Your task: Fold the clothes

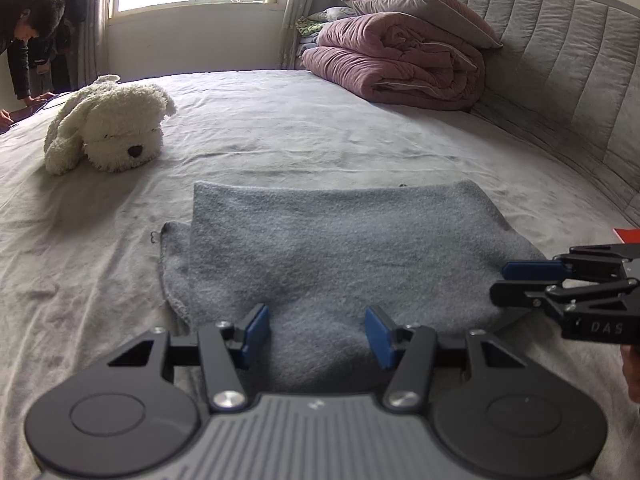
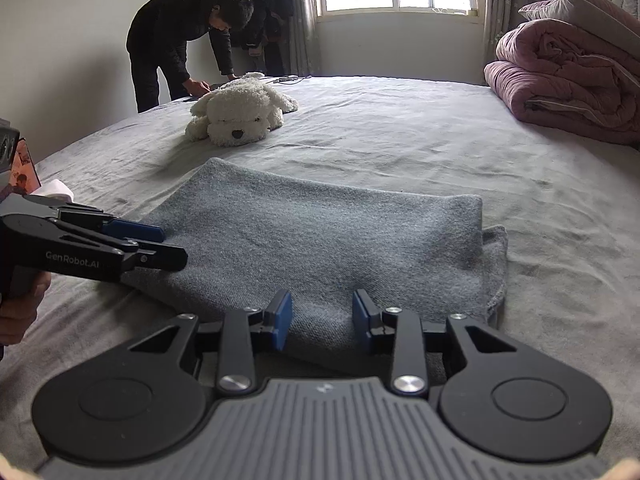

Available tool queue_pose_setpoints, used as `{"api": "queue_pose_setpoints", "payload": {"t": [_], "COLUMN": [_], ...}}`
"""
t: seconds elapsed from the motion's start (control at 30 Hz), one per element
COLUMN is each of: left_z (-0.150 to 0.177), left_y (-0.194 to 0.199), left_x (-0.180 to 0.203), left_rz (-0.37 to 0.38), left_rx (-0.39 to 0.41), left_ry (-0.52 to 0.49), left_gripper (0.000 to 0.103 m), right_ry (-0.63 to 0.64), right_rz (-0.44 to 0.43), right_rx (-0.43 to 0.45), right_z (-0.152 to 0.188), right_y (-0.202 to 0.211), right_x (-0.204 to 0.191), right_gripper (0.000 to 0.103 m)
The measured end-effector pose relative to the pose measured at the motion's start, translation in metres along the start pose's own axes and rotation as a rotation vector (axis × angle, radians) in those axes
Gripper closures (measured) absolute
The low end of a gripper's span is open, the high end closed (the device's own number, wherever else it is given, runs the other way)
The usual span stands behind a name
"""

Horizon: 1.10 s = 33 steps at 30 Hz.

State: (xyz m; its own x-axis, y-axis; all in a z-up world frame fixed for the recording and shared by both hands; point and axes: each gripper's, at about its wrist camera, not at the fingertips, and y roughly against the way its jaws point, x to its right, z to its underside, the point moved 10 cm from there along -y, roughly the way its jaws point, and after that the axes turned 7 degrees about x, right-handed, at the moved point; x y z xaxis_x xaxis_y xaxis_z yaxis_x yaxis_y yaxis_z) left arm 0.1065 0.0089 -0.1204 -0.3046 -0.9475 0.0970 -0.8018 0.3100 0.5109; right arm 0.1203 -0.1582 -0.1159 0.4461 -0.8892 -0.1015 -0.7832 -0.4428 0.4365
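Now both grippers sit at the near edge of the grey folded garment (image 1: 340, 248), which lies flat on the bed (image 1: 280, 120), long axis running across your view. Left gripper (image 1: 317, 330) is half open, right gripper (image 2: 322, 318) narrower; each straddles the near fold, pads apparently not yet pressing, neither nearer.
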Motion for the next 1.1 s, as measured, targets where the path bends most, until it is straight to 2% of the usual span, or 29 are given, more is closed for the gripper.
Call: {"api": "queue_pose_setpoints", "payload": {"t": [0.13,0.27,0.5,0.63,0.73,0.93,1.1], "left_z": [0.006,0.01,0.002,-0.003,0.0,0.01,0.012], "left_y": [0.007,0.013,0.025,0.028,0.023,0.008,-0.002], "left_x": [-0.01,-0.016,-0.031,-0.049,-0.067,-0.081,-0.089], "left_rz": [0.004,-0.005,-0.03,-0.065,-0.073,-0.014,0.027], "left_rx": [-0.008,-0.015,-0.02,-0.016,-0.042,-0.101,-0.103], "left_ry": [-0.002,-0.007,0.099,0.19,0.315,0.518,0.659], "left_gripper": [0.048,0.048,0.048,0.048,0.048,0.05,0.051], "right_ry": [-0.024,-0.045,-0.244,-0.288,-0.281,-0.259,-0.265], "right_rz": [0.003,0.047,0.06,0.102,0.096,0.059,0.034], "right_rx": [0.0,-0.041,-0.013,0.018,0.03,0.034,0.035], "right_z": [0.003,0.017,0.011,0.001,-0.006,-0.016,-0.021], "right_y": [0.014,0.022,0.04,0.041,0.038,0.027,0.017], "right_x": [0.016,0.036,0.058,0.067,0.062,0.046,0.033], "right_gripper": [0.067,0.065,0.064,0.064,0.064,0.064,0.064]}}
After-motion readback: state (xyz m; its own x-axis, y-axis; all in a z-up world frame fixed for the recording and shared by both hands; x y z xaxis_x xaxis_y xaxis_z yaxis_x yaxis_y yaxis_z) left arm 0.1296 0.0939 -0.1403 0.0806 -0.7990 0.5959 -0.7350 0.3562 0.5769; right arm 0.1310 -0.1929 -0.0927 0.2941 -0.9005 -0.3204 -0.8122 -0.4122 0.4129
